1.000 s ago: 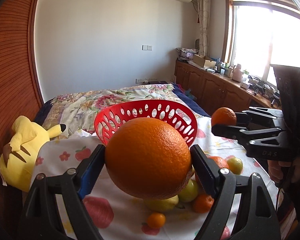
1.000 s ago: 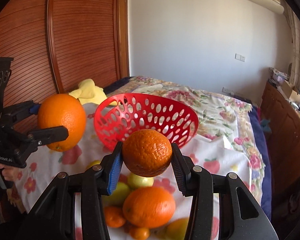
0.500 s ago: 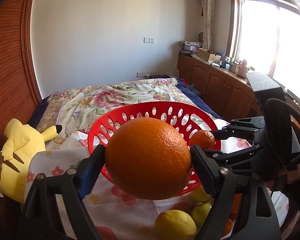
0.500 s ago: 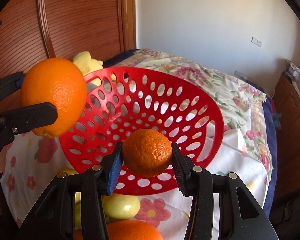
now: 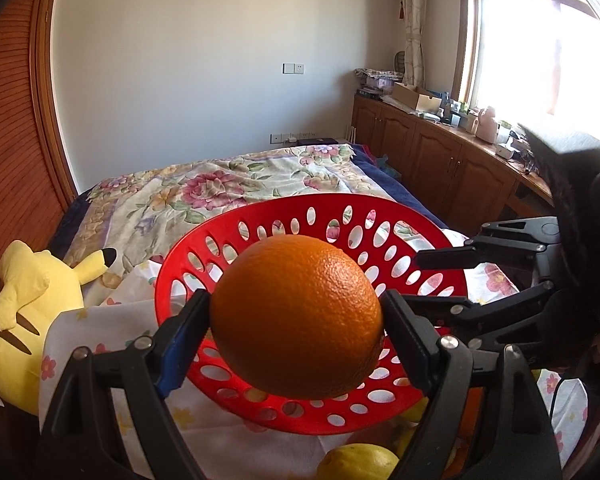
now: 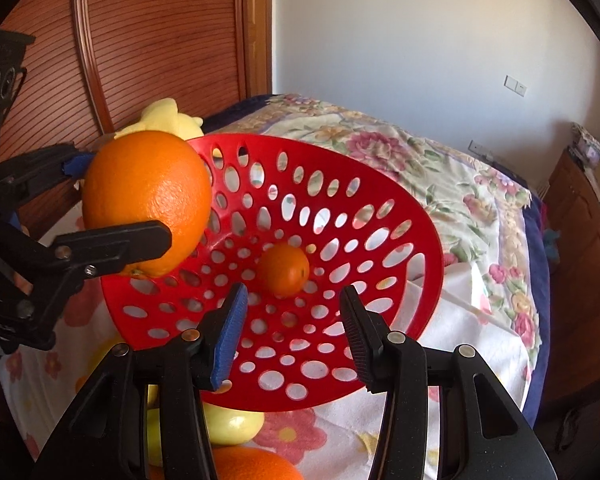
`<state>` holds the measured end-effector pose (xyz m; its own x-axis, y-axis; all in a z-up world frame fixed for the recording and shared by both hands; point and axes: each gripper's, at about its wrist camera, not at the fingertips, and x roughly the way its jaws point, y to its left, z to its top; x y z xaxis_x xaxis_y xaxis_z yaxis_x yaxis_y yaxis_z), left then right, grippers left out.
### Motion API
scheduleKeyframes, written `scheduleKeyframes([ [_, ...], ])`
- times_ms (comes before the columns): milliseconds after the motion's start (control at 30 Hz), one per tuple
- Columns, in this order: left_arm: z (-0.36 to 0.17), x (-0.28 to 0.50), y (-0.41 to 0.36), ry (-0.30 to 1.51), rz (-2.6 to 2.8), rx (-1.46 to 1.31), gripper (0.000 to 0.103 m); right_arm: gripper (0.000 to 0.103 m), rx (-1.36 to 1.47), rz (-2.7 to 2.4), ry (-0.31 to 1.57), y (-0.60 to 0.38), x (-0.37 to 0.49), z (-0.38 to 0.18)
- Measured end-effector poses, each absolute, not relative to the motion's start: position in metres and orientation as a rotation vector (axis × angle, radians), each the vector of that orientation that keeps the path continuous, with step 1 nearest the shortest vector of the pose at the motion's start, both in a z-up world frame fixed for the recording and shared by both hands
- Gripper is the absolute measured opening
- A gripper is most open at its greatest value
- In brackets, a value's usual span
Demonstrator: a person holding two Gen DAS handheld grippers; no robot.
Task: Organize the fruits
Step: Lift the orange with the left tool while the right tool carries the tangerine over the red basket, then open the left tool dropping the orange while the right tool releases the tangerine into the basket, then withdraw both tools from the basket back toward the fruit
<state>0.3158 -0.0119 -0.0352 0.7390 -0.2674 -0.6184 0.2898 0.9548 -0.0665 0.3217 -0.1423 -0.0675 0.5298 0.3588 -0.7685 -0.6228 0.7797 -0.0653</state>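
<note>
We see the left gripper [image 5: 296,316] clamping the large orange [image 5: 296,316] above the red basket's [image 6: 420,216] near-left rim, while the right gripper [image 6: 292,336], jaws parted and empty, hovers over the small orange [image 6: 283,269] lying inside.

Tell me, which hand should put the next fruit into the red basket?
The left. Its gripper holds a big orange right over the basket. The right gripper is empty; its small orange already lies inside.
</note>
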Motion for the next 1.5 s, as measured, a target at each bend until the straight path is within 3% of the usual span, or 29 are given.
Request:
scheduleKeyframes([
  [733,-0.079,0.341,-0.051,0.875,-0.298,0.2,0.085,0.053,-0.276,0.584,0.726,-0.167,0.31,-0.041],
  [1133,-0.036,0.325,-0.042,0.74,-0.318,0.152,0.084,0.054,-0.246,0.566,0.725,-0.179,0.303,-0.041],
  [1500,-0.033,0.252,-0.009,0.661,-0.327,0.006,0.084,0.056,-0.194,0.497,0.694,-0.204,0.256,-0.04],
])
